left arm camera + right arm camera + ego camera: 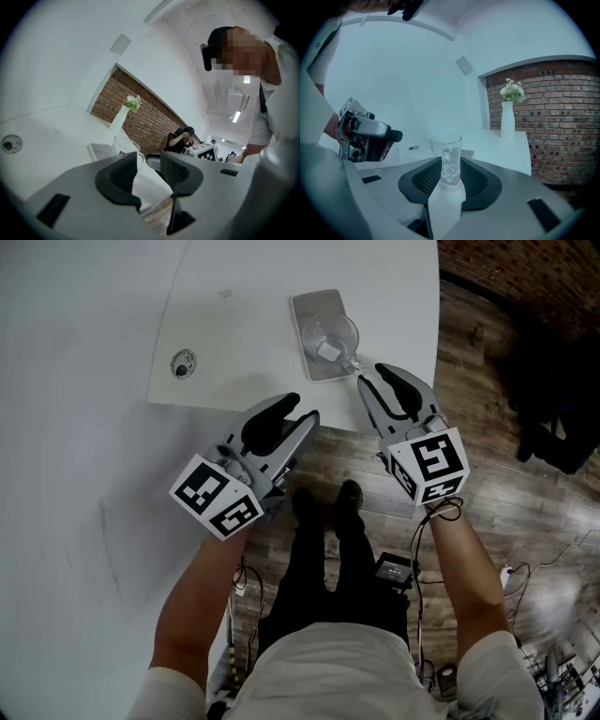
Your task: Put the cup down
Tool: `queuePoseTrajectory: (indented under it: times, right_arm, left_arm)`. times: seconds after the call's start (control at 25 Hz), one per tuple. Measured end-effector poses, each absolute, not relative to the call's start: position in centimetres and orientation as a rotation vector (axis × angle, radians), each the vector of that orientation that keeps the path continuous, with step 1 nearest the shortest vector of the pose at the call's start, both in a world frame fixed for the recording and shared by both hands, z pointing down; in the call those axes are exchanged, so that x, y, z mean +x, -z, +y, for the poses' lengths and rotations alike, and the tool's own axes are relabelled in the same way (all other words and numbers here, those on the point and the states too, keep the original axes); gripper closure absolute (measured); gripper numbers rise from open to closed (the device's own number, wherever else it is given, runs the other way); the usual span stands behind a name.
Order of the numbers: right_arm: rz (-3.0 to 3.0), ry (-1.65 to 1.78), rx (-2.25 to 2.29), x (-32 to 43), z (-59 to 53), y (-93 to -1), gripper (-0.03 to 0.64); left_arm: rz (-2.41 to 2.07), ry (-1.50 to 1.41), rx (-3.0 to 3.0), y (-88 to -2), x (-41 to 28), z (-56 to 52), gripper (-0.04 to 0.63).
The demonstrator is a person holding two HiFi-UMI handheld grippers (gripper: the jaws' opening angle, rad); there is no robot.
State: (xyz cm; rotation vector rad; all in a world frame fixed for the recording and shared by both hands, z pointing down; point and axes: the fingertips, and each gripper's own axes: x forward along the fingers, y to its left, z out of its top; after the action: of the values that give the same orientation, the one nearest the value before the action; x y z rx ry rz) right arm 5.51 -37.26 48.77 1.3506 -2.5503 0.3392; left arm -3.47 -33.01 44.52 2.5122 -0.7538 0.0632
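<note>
A clear glass cup (pixel 330 336) with a handle stands upright on a grey tray (pixel 317 304) near the front edge of the white table (pixel 244 315). My right gripper (pixel 369 377) is open just off the table's edge, its fingertips at either side of the cup's handle without pressing on it. In the right gripper view the cup (pixel 446 149) stands straight ahead between the spread pads (pixel 423 177). My left gripper (pixel 304 410) hovers open and empty at the table's front edge, left of the cup. From the left gripper view (pixel 150 171) the cup (pixel 124 144) shows beyond the left pad.
A white vase with flowers (pixel 507 118) stands at the table's far side before a brick wall (pixel 562 117). A round metal grommet (pixel 183 363) sits in the tabletop to the left. Below the table edge is a wooden floor (pixel 511 488) with cables. A seated person (pixel 180 137) is far off.
</note>
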Motion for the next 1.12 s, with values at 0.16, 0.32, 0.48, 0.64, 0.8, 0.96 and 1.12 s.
queuePoseTrajectory:
  times: [0.16,0.32,0.48,0.64,0.8,0.96,1.12]
  right_arm:
    - [-2.537,-0.305,1.401,7.1,-37.4,-45.6,0.505]
    - [-2.543,-0.300,1.451,8.3,-37.4,-41.6,0.506]
    - [-2.569,-0.323,1.461,8.5,-36.6,-37.7,0.514]
    - [-2.554,-0.289,1.478,8.8,-35.2,-34.8,0.559]
    - [-2.537,-0.271,1.467,8.7,-33.5,-32.7,0.571]
    - [-2.535,-0.233,1.471,8.8,-32.1,-29.7,0.574]
    - [-2.541,-0.225,1.486,8.8,-30.1,-27.7,0.575]
  left_arm:
    - [-0.784,-0.035,2.529,-42.0,-3.9,-33.6,0.449]
    - [-0.777,-0.017,2.576,-38.7,-3.4,-33.5,0.451]
    - [-0.758,-0.001,2.612,-35.7,-3.0,-32.7,0.454]
    - [-0.759,-0.007,2.629,-33.6,-3.2,-31.5,0.463]
    - [-0.749,-0.009,2.640,-31.7,-3.4,-30.3,0.466]
    - [-0.725,0.008,2.670,-29.1,-3.8,-29.2,0.466]
    - [-0.724,0.000,2.682,-27.6,-4.2,-27.4,0.466]
